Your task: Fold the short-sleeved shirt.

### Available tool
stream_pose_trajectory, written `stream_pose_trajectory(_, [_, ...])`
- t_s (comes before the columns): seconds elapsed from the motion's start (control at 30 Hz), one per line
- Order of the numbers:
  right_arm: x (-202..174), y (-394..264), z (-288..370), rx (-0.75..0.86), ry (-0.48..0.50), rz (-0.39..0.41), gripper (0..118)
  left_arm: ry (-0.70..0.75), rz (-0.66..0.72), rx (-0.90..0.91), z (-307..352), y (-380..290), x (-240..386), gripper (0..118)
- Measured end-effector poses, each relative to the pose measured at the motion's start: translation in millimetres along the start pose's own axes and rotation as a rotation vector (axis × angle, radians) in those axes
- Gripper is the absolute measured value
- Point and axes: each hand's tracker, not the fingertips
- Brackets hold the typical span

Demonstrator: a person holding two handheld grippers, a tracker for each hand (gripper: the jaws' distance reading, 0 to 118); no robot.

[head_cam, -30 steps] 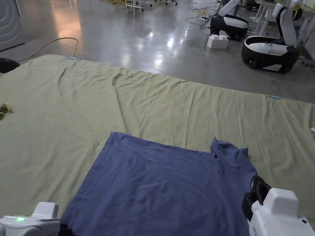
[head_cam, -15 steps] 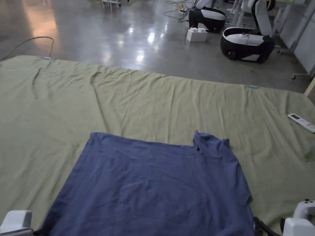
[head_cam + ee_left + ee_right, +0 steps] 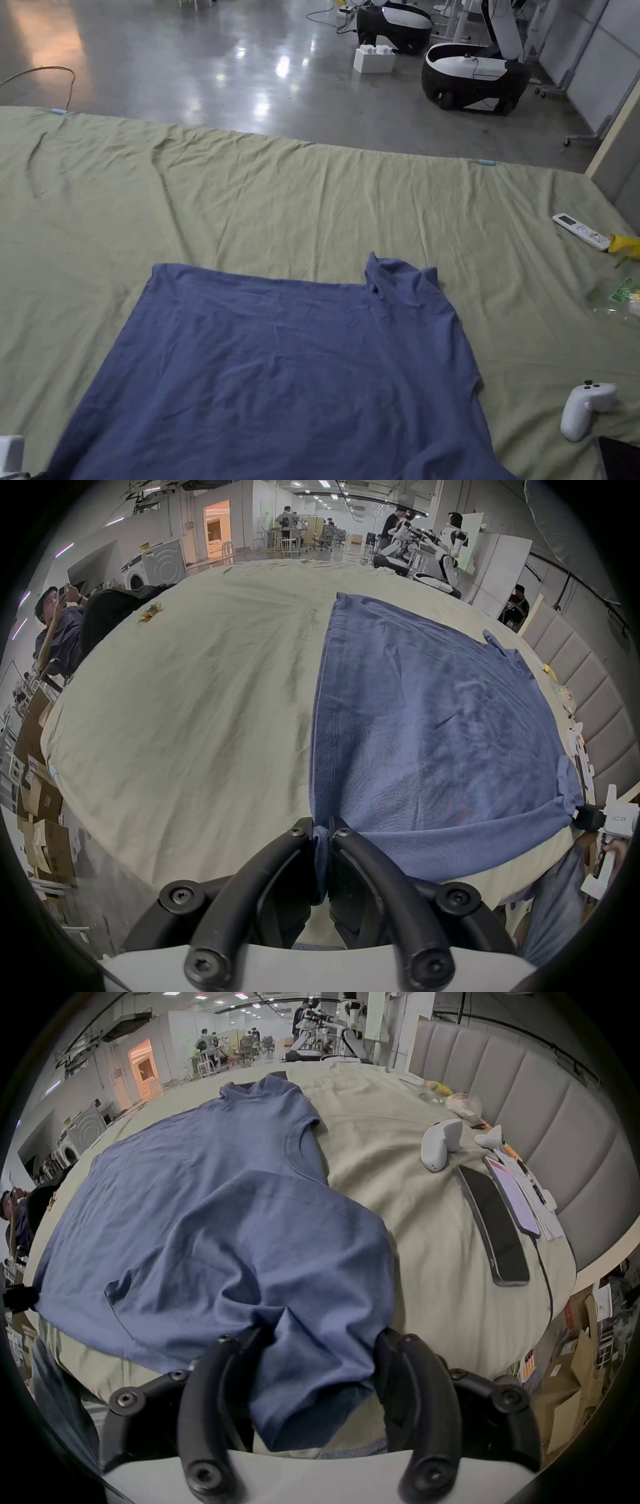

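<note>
Left gripper view: your left hand-held gripper (image 3: 320,830) pinches the blue shirt (image 3: 433,729) hem shut. Your right hand-held gripper (image 3: 317,1333) stands open, fabric draped between its jaws. Both have dropped below the head view since a second ago; the shirt lies on the bed (image 3: 312,187).

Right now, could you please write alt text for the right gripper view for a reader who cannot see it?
A blue short-sleeved shirt lies spread on a pale green sheet, one sleeve draped between the open right tongs. To the right lie a white controller and two phones.
</note>
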Motion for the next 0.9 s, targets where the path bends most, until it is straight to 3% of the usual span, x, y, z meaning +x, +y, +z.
stream_pose_trajectory(0.07, [-3, 5, 3, 0.003, 0.023, 0.063, 46, 0.002, 0.003, 0.005, 2, 0, 3, 8])
stream_pose_trajectory(0.13, [-6, 8, 6, -0.001, 0.027, 0.075, 16, 0.004, 0.002, 0.008, 3, 0, 4, 8])
stream_pose_trajectory(0.2, [-8, 10, 7, -0.022, 0.016, 0.15, 12, 0.005, -0.002, 0.015, 7, 0, 6, 8])
stream_pose_trajectory(0.47, [-8, 18, 43, 0.033, -0.008, 0.202, 10, -0.012, 0.007, 0.065, 25, 3, 7, 8])
stream_pose_trajectory(0.8, [4, 70, 63, 0.147, 0.063, 0.098, 10, -0.054, 0.02, 0.209, 34, 47, 5, 8])
stream_pose_trajectory(0.9, [1, 97, 58, 0.164, 0.065, 0.102, 10, -0.044, 0.011, 0.233, 29, 74, 9, 8])
